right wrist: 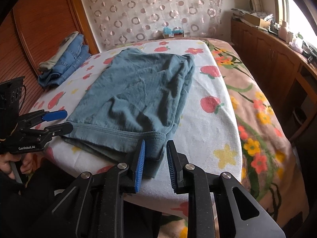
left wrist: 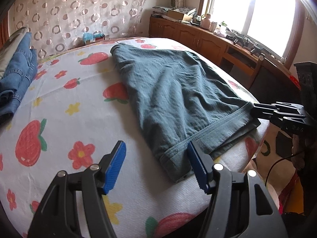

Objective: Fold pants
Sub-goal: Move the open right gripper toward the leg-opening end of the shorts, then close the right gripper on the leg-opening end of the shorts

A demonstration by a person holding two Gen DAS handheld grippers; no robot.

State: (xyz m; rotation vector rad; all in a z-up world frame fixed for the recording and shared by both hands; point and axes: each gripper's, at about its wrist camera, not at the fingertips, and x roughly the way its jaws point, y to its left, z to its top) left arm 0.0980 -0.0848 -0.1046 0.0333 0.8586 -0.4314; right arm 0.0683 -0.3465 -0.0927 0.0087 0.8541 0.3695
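Observation:
Teal-green pants [left wrist: 174, 97] lie folded on the strawberry-print sheet [left wrist: 65, 107], waistband toward me at the bed's near edge; they also show in the right wrist view [right wrist: 134, 95]. My left gripper [left wrist: 156, 162] is open, its jaws either side of the waistband's left corner, one finger over the cloth. In the right wrist view it [right wrist: 63, 121] sits at that corner, open. My right gripper [right wrist: 155, 158] is open at the waistband's right corner, cloth between the blue pads [right wrist: 140, 162]. In the left wrist view it [left wrist: 257, 109] touches the waistband end.
Folded blue jeans [right wrist: 65, 63] are stacked at the far left of the bed by the wooden headboard [right wrist: 45, 19]. A floral blanket [right wrist: 257, 109] lies to the right. A wooden cabinet [left wrist: 200, 37] with clutter runs under the window. A patterned curtain [left wrist: 79, 13] hangs behind.

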